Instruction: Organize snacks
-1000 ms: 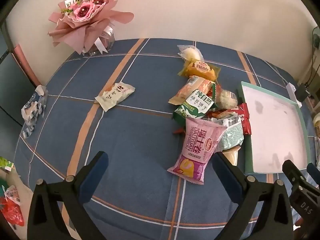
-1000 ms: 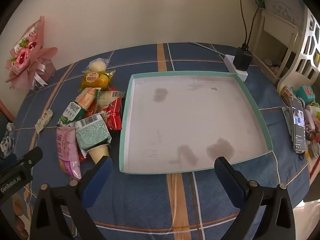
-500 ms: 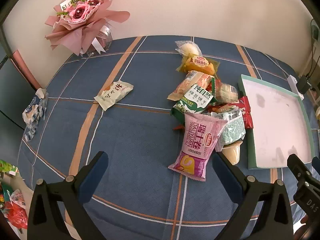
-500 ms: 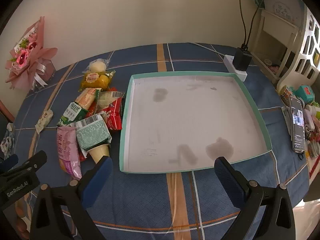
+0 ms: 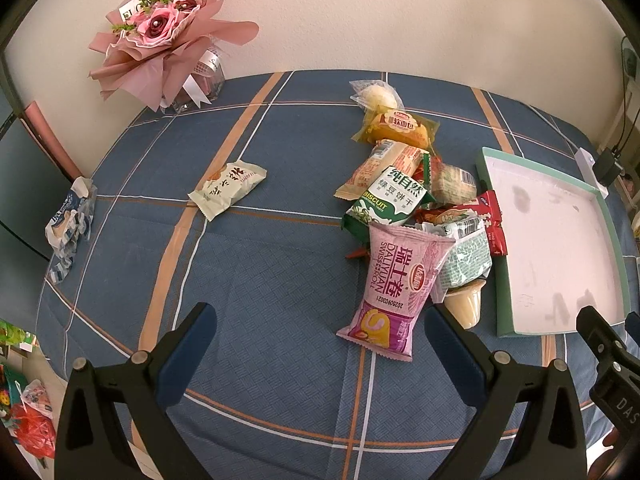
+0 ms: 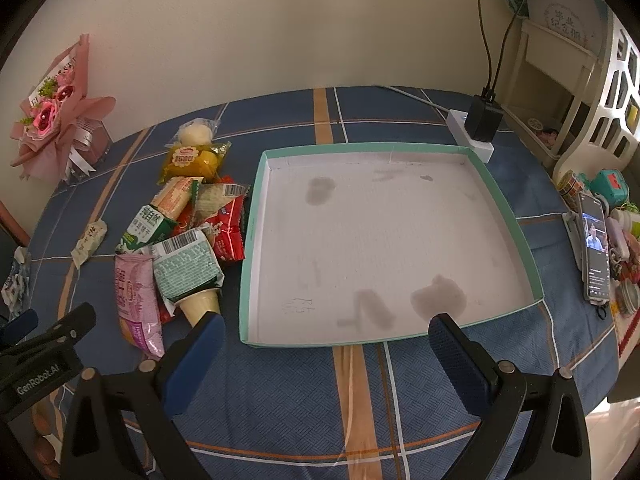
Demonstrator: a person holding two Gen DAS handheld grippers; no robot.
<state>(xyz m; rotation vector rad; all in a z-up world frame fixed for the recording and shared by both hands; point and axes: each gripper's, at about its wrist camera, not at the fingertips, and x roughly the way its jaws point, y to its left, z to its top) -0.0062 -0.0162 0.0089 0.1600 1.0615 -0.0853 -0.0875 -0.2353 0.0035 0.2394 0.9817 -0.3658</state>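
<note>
Snack pile point(image 5: 416, 208) lies centre-right of the left wrist frame on the blue plaid cloth point(image 5: 260, 264), just beside the teal-rimmed tray point(image 6: 250, 240). One pale packet point(image 5: 227, 189) sits apart, centre-left. Left gripper point(image 5: 320, 334) and right gripper point(image 6: 326, 338) both spread wide, holding nothing. Bouquet point(image 5: 168, 36) upper left.

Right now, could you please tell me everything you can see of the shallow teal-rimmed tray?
The shallow teal-rimmed cardboard tray is square, with low teal walls and a white floor marked by several grey smudges. It holds nothing and lies flat on the blue plaid tablecloth, to the right of the snack pile; the red packets reach its left wall.
</note>
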